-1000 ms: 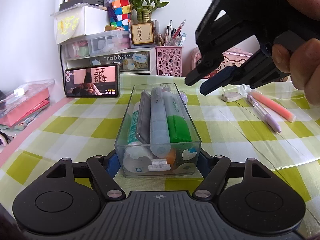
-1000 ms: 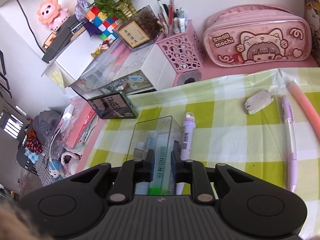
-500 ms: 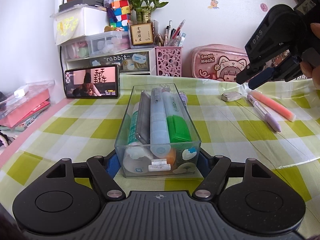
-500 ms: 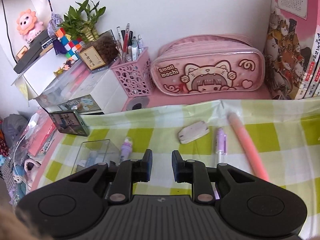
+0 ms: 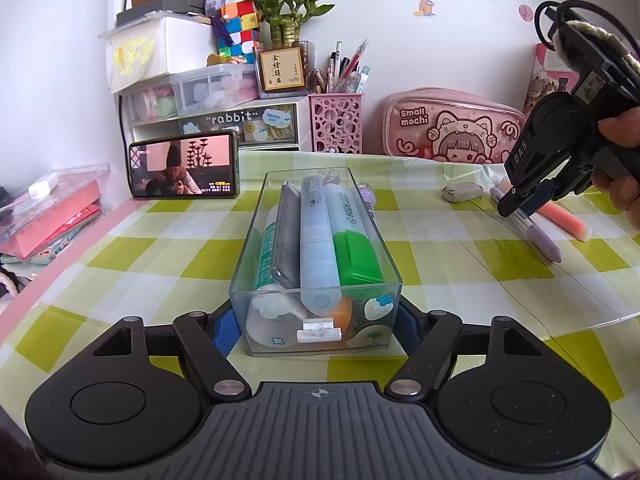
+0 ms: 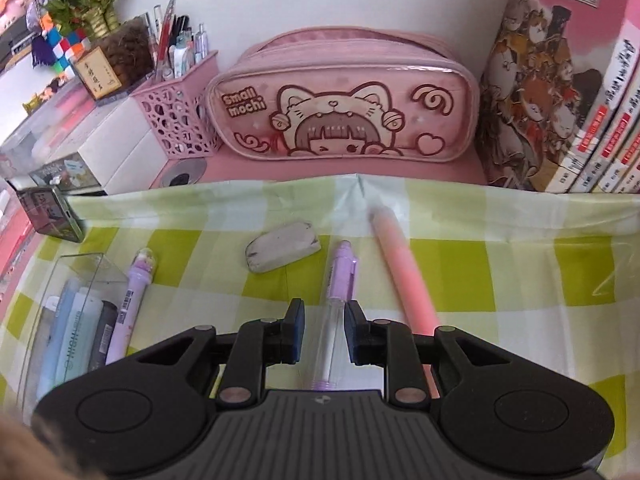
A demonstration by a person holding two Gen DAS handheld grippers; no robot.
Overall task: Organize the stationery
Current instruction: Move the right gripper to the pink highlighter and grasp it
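Note:
My left gripper [image 5: 316, 324] is shut on the near end of a clear plastic box [image 5: 245, 248], which holds several markers and glue sticks on the green checked cloth. Off to the right, my right gripper [image 6: 324, 312] points down over a purple pen [image 6: 340, 272]. Its jaws are closing with the pen's clear barrel between them, and a gap still shows on both sides. In the left wrist view a hand holds the right gripper [image 5: 516, 204] low over that purple pen [image 5: 540, 240]. A pink highlighter [image 6: 404, 272], a grey eraser [image 6: 282, 250] and a second purple pen [image 6: 136, 292] lie loose nearby.
A pink pencil case [image 6: 344, 96] and a pink pen holder [image 6: 176, 120] stand along the back wall. Books [image 6: 560, 100] stand at the back right. A phone [image 5: 184, 166] leans before white drawers [image 5: 216, 120] at the back left.
The right gripper has swung from above the clear box to the right and down, and now straddles the purple pen. The left gripper and the box have not moved.

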